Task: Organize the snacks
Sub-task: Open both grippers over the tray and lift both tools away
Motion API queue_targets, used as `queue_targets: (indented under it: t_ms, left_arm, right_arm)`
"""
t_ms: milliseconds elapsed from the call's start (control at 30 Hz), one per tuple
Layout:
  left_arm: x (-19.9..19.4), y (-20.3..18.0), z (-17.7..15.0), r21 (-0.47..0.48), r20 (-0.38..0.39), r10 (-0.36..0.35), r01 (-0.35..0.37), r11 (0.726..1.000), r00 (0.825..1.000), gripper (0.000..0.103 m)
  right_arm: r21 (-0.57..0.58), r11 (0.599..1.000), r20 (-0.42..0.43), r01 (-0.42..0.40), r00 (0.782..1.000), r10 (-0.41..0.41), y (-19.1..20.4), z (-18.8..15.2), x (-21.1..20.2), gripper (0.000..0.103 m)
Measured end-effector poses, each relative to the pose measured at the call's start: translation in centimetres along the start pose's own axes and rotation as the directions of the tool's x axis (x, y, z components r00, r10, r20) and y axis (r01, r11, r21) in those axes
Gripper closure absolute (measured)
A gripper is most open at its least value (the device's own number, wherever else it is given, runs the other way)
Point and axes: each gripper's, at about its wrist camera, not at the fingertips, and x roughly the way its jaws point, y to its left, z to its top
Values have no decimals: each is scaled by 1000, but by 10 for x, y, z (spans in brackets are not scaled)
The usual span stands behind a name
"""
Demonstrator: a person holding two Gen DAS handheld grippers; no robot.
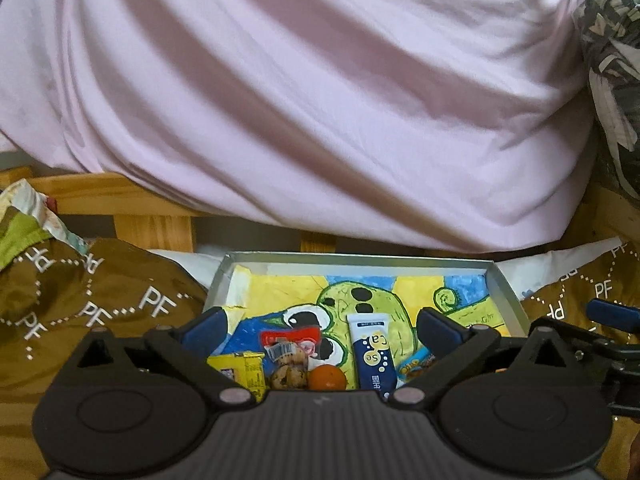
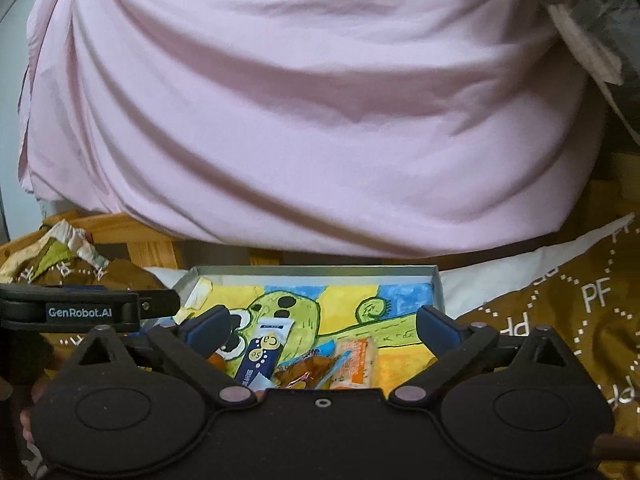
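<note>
A grey-walled tray point(image 1: 360, 259) lined with a cartoon drawing lies on brown cloth. In the left wrist view its near end holds a yellow packet point(image 1: 244, 372), a cookie bag point(image 1: 286, 364), an orange fruit point(image 1: 328, 378), a blue-and-white tube point(image 1: 372, 352) and a blue packet point(image 1: 414, 366). My left gripper point(image 1: 324, 324) hangs open above them, holding nothing. In the right wrist view the tray point(image 2: 312, 271) shows the tube point(image 2: 264, 354), a brown wrapped pastry point(image 2: 306, 370) and an orange-and-white bar point(image 2: 354, 364). My right gripper point(image 2: 324, 322) is open and empty above these.
A pink sheet point(image 1: 320, 100) hangs over a wooden bed frame point(image 1: 120, 196) just behind the tray. Brown cloth printed "PF" point(image 1: 100, 304) point(image 2: 580, 320) lies on both sides of it. Grey patterned fabric point(image 1: 612, 40) sits at the upper right.
</note>
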Motion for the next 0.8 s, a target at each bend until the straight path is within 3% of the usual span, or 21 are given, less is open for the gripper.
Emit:
queue_targets:
  t_ms: [500, 800]
  left_arm:
    - [-35, -7, 3, 1, 52, 39, -39, 999, 998, 0]
    - [-65, 2, -14, -73, 78, 91, -85, 994, 993, 0]
  right_arm:
    - [8, 1000, 37, 17, 999, -18, -2, 4, -29, 1]
    - [14, 1000, 63, 9, 998, -10, 0, 0, -57, 1]
